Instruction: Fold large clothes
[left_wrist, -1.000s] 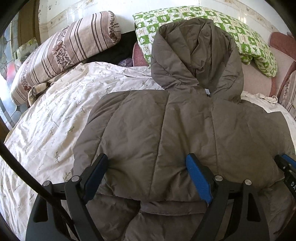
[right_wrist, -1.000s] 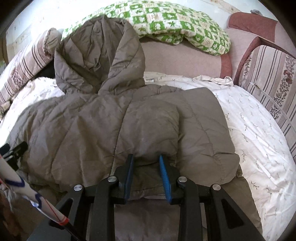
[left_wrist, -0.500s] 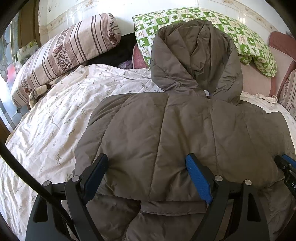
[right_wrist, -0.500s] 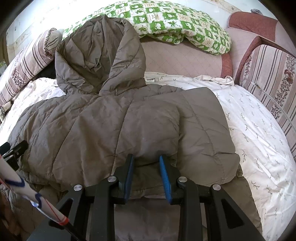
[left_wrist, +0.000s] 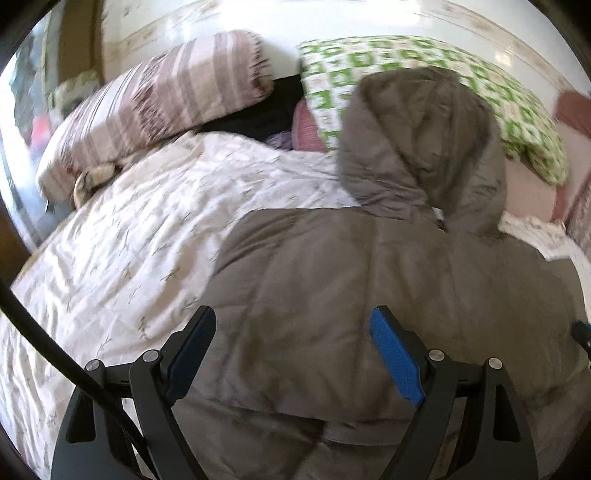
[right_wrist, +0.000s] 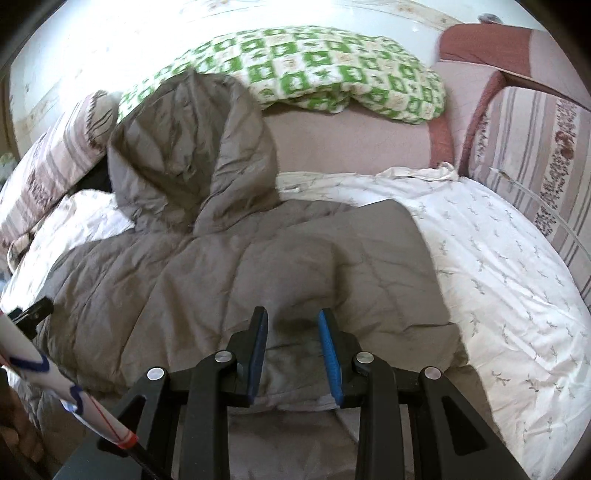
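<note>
A grey-brown hooded puffer jacket (left_wrist: 332, 280) lies back-up on the bed, its hood (right_wrist: 192, 147) resting against the pillows and its lower part folded up. My left gripper (left_wrist: 291, 314) hovers open over the jacket's left half, its blue pads wide apart and not pressing the cloth. My right gripper (right_wrist: 292, 314) is shut on the puffy folded edge of the jacket (right_wrist: 221, 277), which bulges up just beyond the fingertips. The right gripper's tip (left_wrist: 581, 332) shows at the edge of the left wrist view, and the left gripper's tip (right_wrist: 33, 314) in the right wrist view.
A white floral quilt (left_wrist: 129, 258) covers the bed. A striped bolster (left_wrist: 159, 110) lies at the back left and a green checked pillow (right_wrist: 314, 70) behind the hood. A striped cushion (right_wrist: 535, 155) lines the right side. A black cable (left_wrist: 55, 354) crosses the left wrist view.
The left gripper has shifted a little up and to the left, so the jacket sits lower and further right in its blurred view. The right gripper has kept its hold and place.
</note>
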